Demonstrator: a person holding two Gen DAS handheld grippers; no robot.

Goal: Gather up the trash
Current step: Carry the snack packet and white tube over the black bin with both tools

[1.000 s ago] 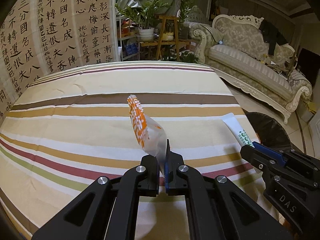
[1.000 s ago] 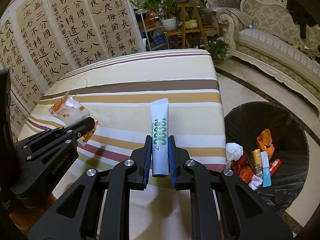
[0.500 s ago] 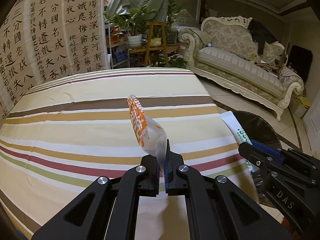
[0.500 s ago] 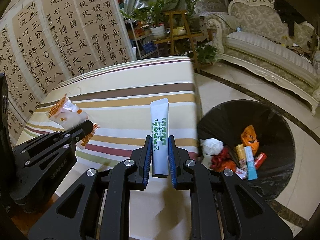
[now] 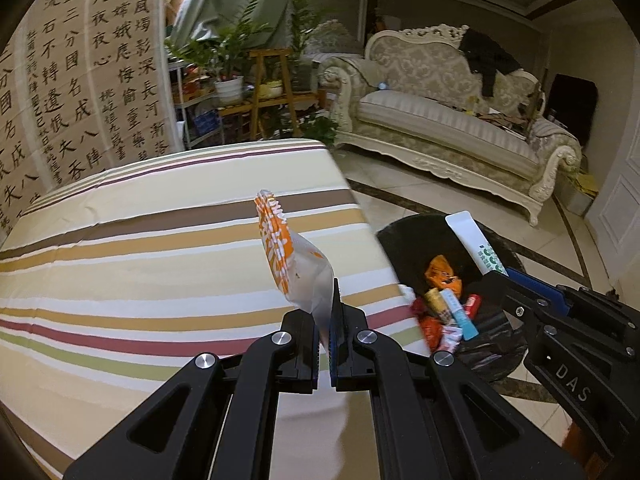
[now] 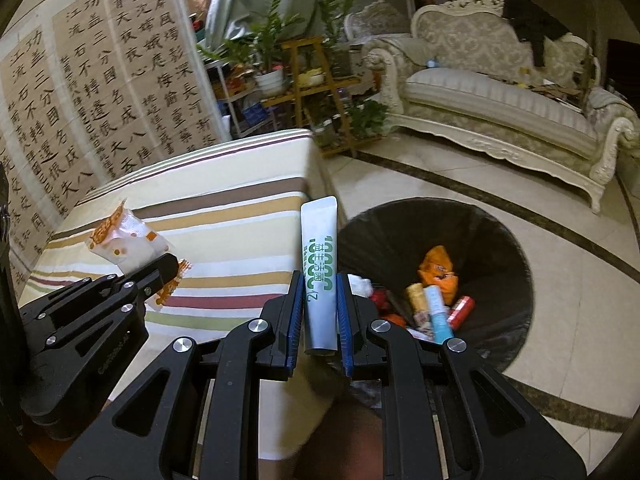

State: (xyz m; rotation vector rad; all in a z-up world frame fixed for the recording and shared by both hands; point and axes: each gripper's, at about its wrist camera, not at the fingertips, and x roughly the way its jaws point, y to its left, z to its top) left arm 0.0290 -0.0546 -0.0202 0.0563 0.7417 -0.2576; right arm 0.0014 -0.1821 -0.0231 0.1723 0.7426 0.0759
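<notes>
The left gripper point(image 5: 325, 322) is clamped on a crinkled orange-and-white wrapper point(image 5: 290, 256) above the striped tablecloth point(image 5: 120, 264); its pinched end is hidden. The right gripper point(image 6: 320, 312) grips a smooth white tube point(image 6: 319, 248) beside the black-lined bin point(image 6: 500, 240), whose blurred litter is unidentifiable.

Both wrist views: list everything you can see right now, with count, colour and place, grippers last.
Snack wrapper: one, orange and white, pinched in the left gripper above the table.
Tube: one, white with green print, clamped upright in the right gripper.
Trash bin: one, lined with a black bag, on the floor beside the table.
Trash in bin: several pieces, orange, red, blue, white, at its bottom.
Table: one, striped cloth in cream, brown, tan, red and green.
Sofa: one, cream, ornate, far right.
Potted plants: several, green, on shelves behind the table.
Calligraphy screen: one, beige with black characters, left.
Left gripper: black, shut on the wrapper.
Right gripper: black with blue pads, shut on the tube.
</notes>
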